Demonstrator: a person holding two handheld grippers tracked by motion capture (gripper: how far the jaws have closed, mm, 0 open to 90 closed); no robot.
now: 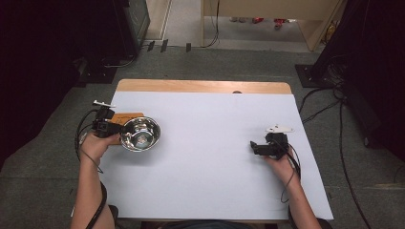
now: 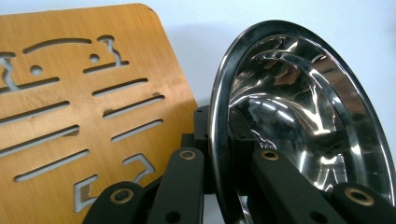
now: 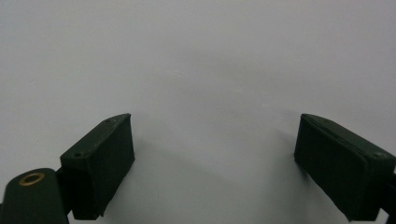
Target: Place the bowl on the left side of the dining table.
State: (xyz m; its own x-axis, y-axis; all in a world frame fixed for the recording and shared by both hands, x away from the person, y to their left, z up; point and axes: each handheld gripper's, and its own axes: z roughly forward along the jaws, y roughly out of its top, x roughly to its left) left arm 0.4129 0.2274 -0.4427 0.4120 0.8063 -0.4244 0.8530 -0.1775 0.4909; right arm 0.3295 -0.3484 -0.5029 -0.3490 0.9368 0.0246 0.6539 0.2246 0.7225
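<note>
Grey carpet surrounds a white-covered table (image 1: 210,157) with a bare wooden far edge in the high view. At centre left, the left gripper (image 1: 118,128) pinches the rim of a shiny round steel bowl (image 1: 140,134), beside a flat brown wooden board with cut-out slots (image 1: 128,116). At centre right sits the right gripper (image 1: 253,146).

Left gripper view: jaws clamp the bowl (image 2: 308,116) rim at lower centre; the board (image 2: 84,107) fills the left.

Right gripper view: jaws spread wide over the table (image 3: 201,70)
</note>
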